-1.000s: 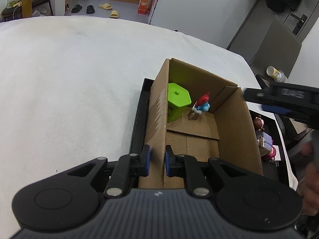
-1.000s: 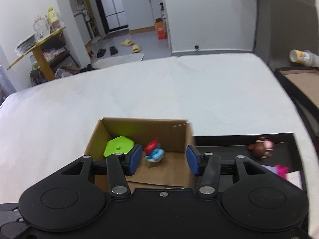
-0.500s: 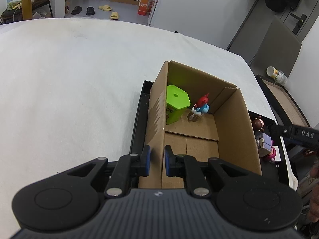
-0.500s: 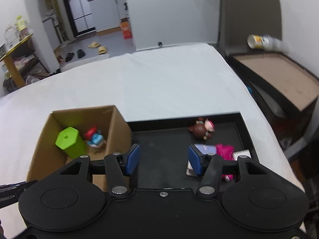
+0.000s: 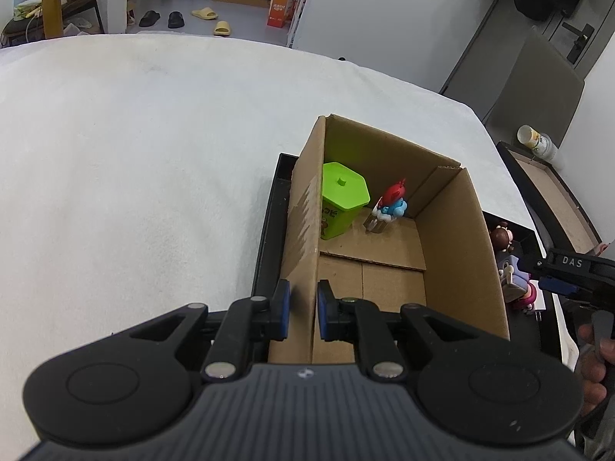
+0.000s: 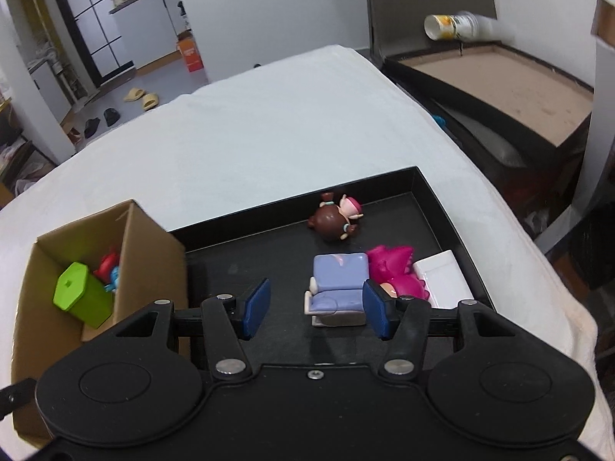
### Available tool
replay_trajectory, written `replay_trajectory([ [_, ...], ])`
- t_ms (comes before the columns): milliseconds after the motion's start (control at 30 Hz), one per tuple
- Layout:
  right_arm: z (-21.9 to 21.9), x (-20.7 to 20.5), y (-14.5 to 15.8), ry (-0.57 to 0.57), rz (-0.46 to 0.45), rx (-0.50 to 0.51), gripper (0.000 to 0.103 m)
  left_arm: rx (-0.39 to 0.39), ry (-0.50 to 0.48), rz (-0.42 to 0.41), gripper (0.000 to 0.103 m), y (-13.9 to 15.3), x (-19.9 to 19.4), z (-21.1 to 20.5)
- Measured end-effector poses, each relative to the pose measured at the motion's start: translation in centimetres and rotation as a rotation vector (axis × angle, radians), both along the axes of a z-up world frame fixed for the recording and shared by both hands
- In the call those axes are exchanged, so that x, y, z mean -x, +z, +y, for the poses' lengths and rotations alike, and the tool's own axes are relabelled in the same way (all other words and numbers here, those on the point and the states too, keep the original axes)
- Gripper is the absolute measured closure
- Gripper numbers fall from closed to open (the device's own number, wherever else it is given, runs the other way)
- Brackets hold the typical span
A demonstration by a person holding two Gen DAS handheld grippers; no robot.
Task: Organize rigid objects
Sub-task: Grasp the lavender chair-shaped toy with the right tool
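Observation:
A cardboard box (image 5: 457, 238) stands in the left end of a black tray (image 6: 269, 253). It holds a green hexagonal container (image 5: 342, 199) and a red-and-blue figure (image 5: 392, 203). My left gripper (image 5: 301, 309) is shut on the box's left wall. My right gripper (image 6: 313, 309) is open and empty above the tray, over a lilac armchair toy (image 6: 338, 284). A brown-haired doll (image 6: 338, 221), a pink dinosaur toy (image 6: 396, 269) and a white block (image 6: 442, 278) lie beside it. The box also shows in the right wrist view (image 6: 150, 249).
The tray lies on a white cloth-covered table (image 5: 134, 161). A dark case with a brown inside (image 6: 499, 77) and a tipped cup (image 6: 453, 27) stand off the table's right edge.
My right gripper has swung from over the box to the right, above the toys in the tray, and stayed open. My left gripper has kept its hold on the box wall.

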State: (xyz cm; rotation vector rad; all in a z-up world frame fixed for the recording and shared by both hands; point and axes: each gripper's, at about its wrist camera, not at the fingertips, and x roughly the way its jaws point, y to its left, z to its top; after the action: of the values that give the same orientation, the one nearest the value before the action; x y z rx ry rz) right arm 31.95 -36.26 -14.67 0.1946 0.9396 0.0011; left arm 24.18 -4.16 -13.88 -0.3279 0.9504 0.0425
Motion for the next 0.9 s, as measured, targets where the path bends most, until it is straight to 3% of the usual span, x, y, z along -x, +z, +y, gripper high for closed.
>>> replay_trajectory([
  [400,0.1,-1.7,-2.6,-0.002,0.047,0.046,0.049,-0.01,0.0,0.009,0.09,-0.2,-0.3,-0.3],
  [467,0.8,-2.0,-3.1,0.024,0.065,0.07,0.051,-0.011,0.001,0.01,0.09,-0.2,-0.3,-0.3],
  [500,1.0,-2.2,-3.3,0.026,0.082,0.079,0.059,-0.011,0.002,0.009,0.09,-0.2,-0.3,-0.3],
  [900,2.1,-0.4,-0.6,0.088,0.048,0.057,0.061,-0.022,0.003,0.007,0.09,-0.5,-0.4,-0.4],
])
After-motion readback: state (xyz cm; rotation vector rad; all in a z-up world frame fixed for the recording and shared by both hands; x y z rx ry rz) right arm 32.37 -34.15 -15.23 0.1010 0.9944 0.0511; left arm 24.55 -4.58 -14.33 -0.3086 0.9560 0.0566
